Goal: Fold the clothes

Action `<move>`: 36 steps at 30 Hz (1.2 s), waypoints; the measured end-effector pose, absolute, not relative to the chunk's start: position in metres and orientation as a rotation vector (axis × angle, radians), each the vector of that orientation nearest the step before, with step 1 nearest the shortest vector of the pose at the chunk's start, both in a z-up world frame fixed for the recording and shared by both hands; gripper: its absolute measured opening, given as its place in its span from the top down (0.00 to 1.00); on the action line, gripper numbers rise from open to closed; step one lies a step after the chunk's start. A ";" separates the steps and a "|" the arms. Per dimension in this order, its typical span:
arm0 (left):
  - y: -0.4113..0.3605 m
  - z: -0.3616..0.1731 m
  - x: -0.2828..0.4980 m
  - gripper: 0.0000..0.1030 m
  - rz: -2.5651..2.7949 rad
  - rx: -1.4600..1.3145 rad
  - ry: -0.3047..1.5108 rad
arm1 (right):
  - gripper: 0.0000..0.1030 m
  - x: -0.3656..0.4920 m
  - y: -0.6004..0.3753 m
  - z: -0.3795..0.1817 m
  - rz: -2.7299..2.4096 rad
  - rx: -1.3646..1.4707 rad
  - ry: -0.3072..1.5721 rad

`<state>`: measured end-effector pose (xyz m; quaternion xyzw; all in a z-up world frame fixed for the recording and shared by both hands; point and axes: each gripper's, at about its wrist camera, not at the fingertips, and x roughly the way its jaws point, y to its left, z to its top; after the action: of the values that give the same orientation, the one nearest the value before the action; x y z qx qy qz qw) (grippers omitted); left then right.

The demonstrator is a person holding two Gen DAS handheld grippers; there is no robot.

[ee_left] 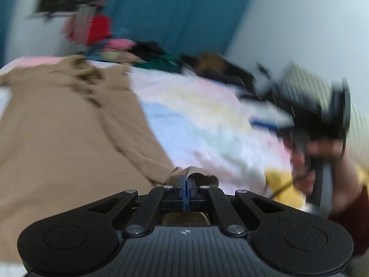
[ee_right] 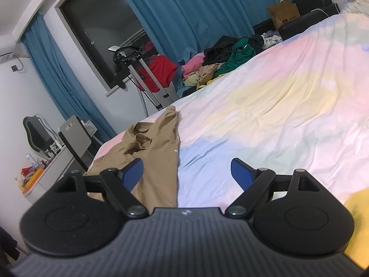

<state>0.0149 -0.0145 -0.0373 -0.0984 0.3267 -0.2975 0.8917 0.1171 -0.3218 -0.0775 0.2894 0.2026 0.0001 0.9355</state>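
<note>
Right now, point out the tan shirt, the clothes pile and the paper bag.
tan shirt [ee_right: 159, 152], right wrist view, on its body.
clothes pile [ee_right: 221, 62], right wrist view, its middle.
paper bag [ee_right: 283, 13], right wrist view, front face.

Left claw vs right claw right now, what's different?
Left claw is shut on the tan shirt, a fold of its edge pinched between the pads; right claw is open and holds nothing. The left view is blurred; the right view is sharp. The left sits right at the shirt's edge; the right hangs over the bedsheet beside the shirt. Both have blue pads and point across the bed.
</note>
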 end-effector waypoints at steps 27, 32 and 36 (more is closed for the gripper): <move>-0.003 -0.083 0.067 0.58 -0.414 -0.164 1.000 | 0.18 0.137 -0.269 -0.095 0.143 0.503 0.527; 0.006 -0.099 0.065 0.87 -0.443 -0.257 1.044 | 0.18 0.145 -0.264 -0.094 0.171 0.492 0.521; 0.016 -0.098 0.060 0.98 -0.409 -0.332 1.002 | 0.18 0.182 -0.245 -0.081 0.217 0.428 0.563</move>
<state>0.0603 0.0164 -0.0979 -0.1574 0.4748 -0.1935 0.8440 0.1822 -0.2454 -0.0815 0.2092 0.2749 0.1062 0.9324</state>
